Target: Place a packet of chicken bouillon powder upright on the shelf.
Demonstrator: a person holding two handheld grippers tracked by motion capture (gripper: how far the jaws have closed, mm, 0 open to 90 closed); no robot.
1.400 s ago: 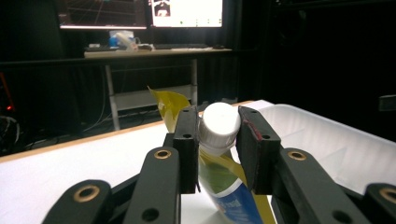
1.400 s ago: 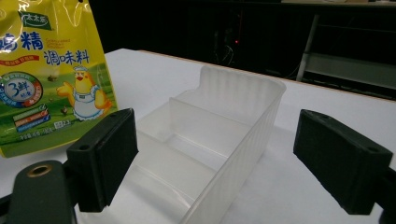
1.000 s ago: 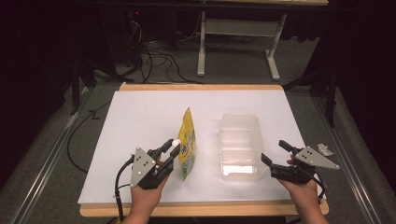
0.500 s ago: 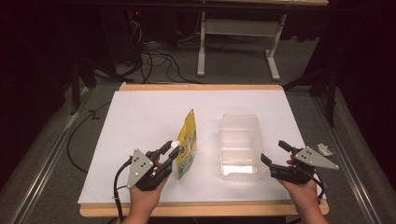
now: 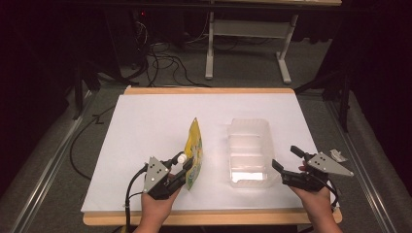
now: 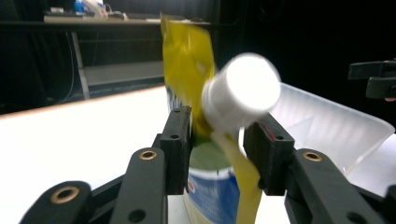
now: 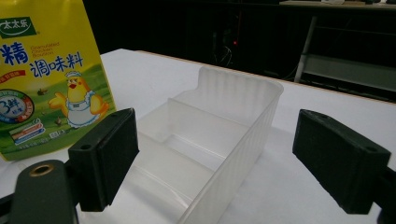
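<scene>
Left gripper (image 5: 180,167) jaws just been opening, now standing slack around yellow pouch (image 5: 194,153) near its white cap (image 6: 241,91); pouch leaning more upright than a second ago. Right gripper (image 5: 287,162) spread wide, holding nothing, just beside clear tray (image 5: 248,145). Count: one pouch, one tray, two grippers. White table (image 5: 145,126); dark room, cables on grey floor (image 5: 165,63).

Pouch (image 6: 187,70) white cap (image 6: 242,91) blurred; pouch bottom cut off by frame edge.
</scene>
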